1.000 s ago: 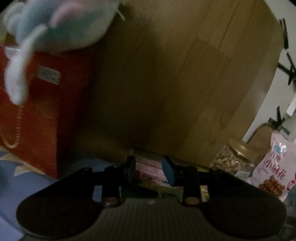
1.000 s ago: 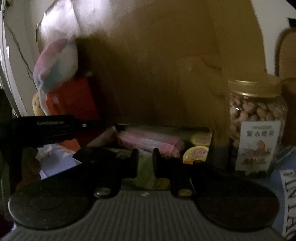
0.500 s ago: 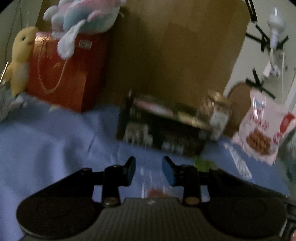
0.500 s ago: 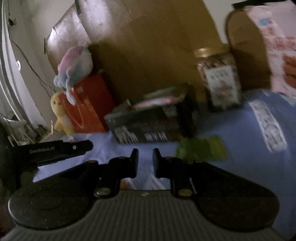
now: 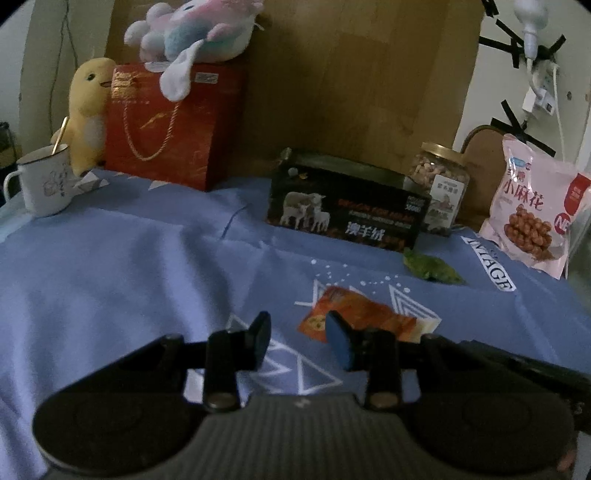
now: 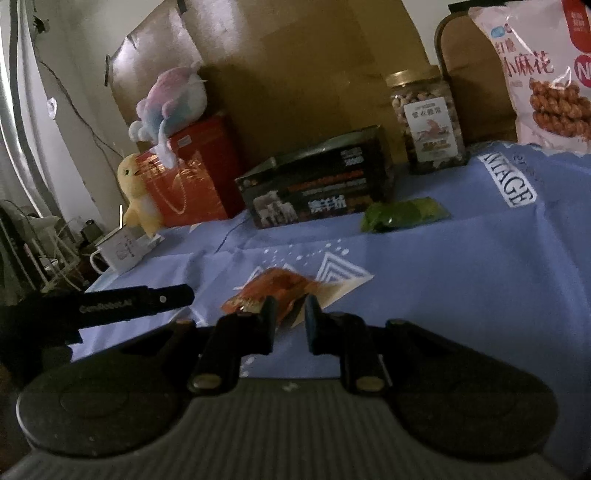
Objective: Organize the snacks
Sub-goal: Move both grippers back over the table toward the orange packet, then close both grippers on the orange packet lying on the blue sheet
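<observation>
An orange snack packet (image 5: 365, 314) lies flat on the blue cloth, just beyond my open, empty left gripper (image 5: 297, 341). It also shows in the right wrist view (image 6: 280, 288), right in front of my open, empty right gripper (image 6: 288, 319). A green snack packet (image 5: 432, 269) (image 6: 404, 214) lies farther back, before a black open box (image 5: 343, 210) (image 6: 317, 192). The box's inside is hidden from here.
A peanut jar (image 5: 439, 188) (image 6: 426, 118) and a pink snack bag (image 5: 535, 206) (image 6: 543, 74) stand at the back right. A red gift bag (image 5: 166, 122), plush toys (image 5: 195, 29) and a white mug (image 5: 42, 181) stand at the back left. The left gripper's body (image 6: 110, 306) shows at the right view's left.
Both grippers have pulled back from over the black box to low above the cloth. The orange and green packets have come into view.
</observation>
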`<state>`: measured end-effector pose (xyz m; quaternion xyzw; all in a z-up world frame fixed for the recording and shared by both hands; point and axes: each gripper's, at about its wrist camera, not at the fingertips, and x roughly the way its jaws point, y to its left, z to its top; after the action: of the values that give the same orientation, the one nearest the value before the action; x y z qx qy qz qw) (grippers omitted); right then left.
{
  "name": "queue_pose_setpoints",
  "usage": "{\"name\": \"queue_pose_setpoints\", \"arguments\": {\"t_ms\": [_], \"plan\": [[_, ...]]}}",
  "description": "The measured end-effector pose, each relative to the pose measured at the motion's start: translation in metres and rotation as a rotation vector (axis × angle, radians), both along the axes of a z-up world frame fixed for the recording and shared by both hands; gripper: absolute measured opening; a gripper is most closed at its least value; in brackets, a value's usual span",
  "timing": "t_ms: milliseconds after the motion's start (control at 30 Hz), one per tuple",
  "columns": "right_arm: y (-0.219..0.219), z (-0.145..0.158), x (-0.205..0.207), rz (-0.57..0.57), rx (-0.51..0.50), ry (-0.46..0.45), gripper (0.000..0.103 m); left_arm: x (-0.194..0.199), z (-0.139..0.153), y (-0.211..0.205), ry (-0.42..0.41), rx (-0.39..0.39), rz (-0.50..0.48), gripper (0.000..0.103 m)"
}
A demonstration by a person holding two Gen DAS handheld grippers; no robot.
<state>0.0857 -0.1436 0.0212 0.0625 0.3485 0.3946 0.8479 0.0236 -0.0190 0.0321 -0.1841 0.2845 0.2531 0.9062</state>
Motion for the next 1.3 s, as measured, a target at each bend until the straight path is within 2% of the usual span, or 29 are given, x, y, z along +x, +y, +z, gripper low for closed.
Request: {"name": "queue_pose_setpoints", "arguments": {"t_ms": [200,467,567,833,967,1067,1200,1300], "plan": [[0.003,0.000,-0.004,0.015,-0.007,0.018,0.021,-0.001,-0.003,0.006,0.013,0.009,0.017,0.033],[0.007,-0.014,0.009,0.017,-0.006,0.100,0.021,0.011,-0.018,0.014,0.053,0.055,0.029,0.033],[0.008,-0.019,0.014,0.011,-0.021,0.108,0.021,0.018,-0.025,0.023,0.065,0.042,0.027,0.033],[0.012,-0.024,0.026,0.025,-0.015,0.129,0.022,0.025,-0.035,0.035,0.043,0.039,0.027,0.033],[0.013,-0.027,0.034,0.030,0.009,0.169,0.022,0.025,-0.036,0.047,0.001,-0.020,0.015,0.033],[0.012,-0.028,0.041,0.039,0.031,0.220,0.023,0.027,-0.034,0.058,-0.026,-0.117,-0.030,0.034],[0.004,-0.034,0.057,0.048,0.114,0.379,0.026,0.034,-0.036,0.070,-0.064,-0.272,-0.114,0.034],[0.000,-0.041,0.070,0.048,0.183,0.501,0.026,0.039,-0.038,0.073,-0.073,-0.321,-0.158,0.034]]}}
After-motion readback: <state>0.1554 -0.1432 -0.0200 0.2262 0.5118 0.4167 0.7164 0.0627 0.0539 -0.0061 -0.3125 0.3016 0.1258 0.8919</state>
